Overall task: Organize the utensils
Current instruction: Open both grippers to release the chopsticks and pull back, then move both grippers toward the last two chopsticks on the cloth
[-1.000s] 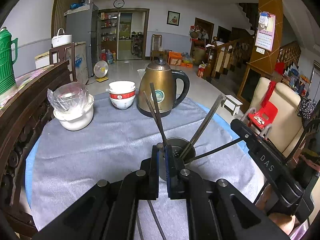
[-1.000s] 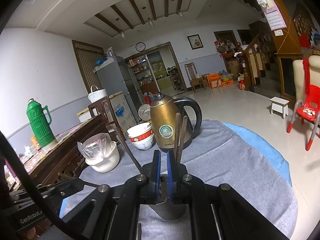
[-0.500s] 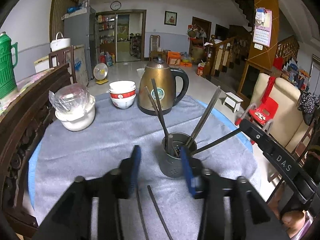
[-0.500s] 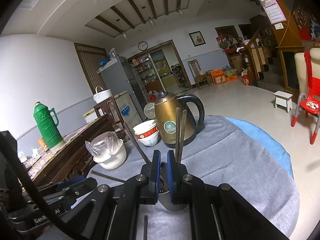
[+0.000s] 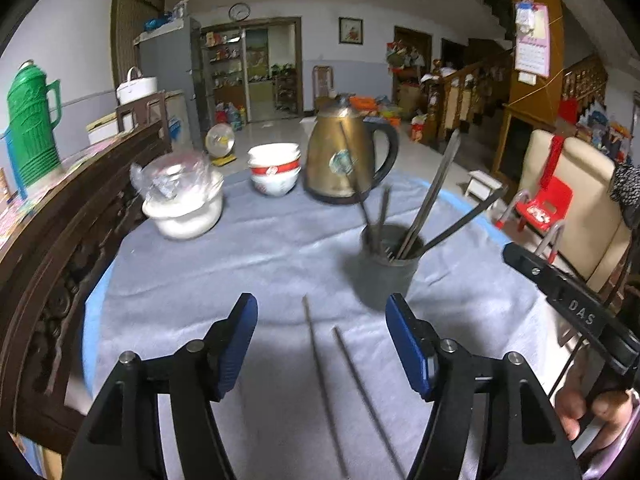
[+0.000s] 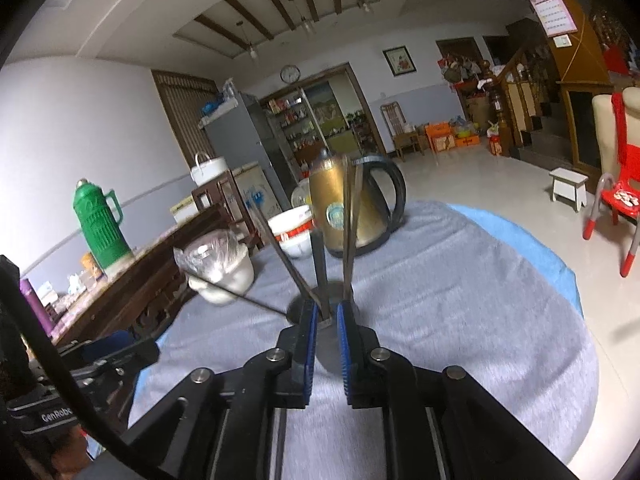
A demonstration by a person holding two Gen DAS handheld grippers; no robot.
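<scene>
A dark round utensil holder [image 5: 390, 264] stands on the grey tablecloth with several dark chopsticks [image 5: 434, 192] leaning out of it. Two more chopsticks [image 5: 324, 380] lie flat on the cloth in front of it. My left gripper [image 5: 320, 344] is wide open and empty, low over these two. My right gripper [image 6: 327, 320] sits just before the holder [image 6: 304, 304], jaws nearly together with a narrow gap; a chopstick [image 6: 320, 276] stands in line with that gap, and I cannot tell whether the pads touch it.
A brass kettle [image 5: 346, 160], stacked red-and-white bowls [image 5: 274, 170] and a white pot wrapped in plastic [image 5: 182, 200] stand at the far side of the table [image 5: 240, 264]. A dark wooden sideboard [image 5: 48, 240] with a green thermos [image 5: 30, 112] runs along the left.
My left gripper opened wide and drew back from the holder, leaving its chopstick inside. My right gripper stayed by the holder, and its jaws parted slightly.
</scene>
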